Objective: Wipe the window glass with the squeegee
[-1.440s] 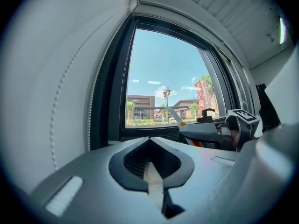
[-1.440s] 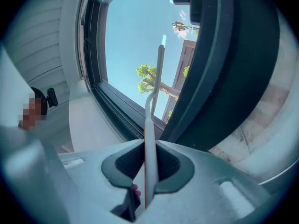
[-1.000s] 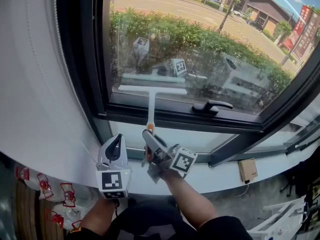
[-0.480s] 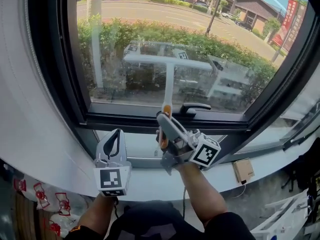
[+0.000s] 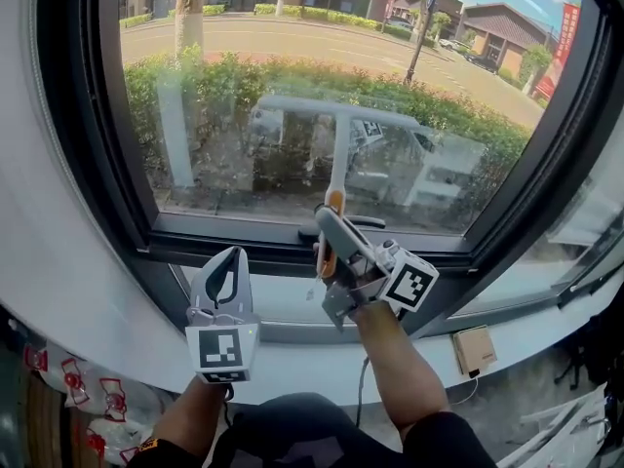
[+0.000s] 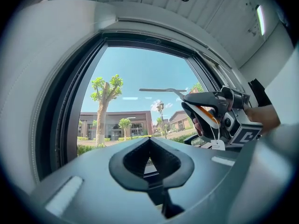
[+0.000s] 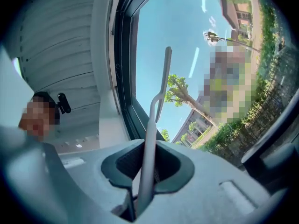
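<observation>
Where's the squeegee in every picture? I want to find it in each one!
Head view: the squeegee stands up the middle of the picture, its handle in the right gripper.
Left gripper view: right of centre, its thin blade up and left of the right gripper.
Right gripper view: centre, the handle rising from the shut jaws.
Shared landmark: the dark window frame, seen in all three.
</observation>
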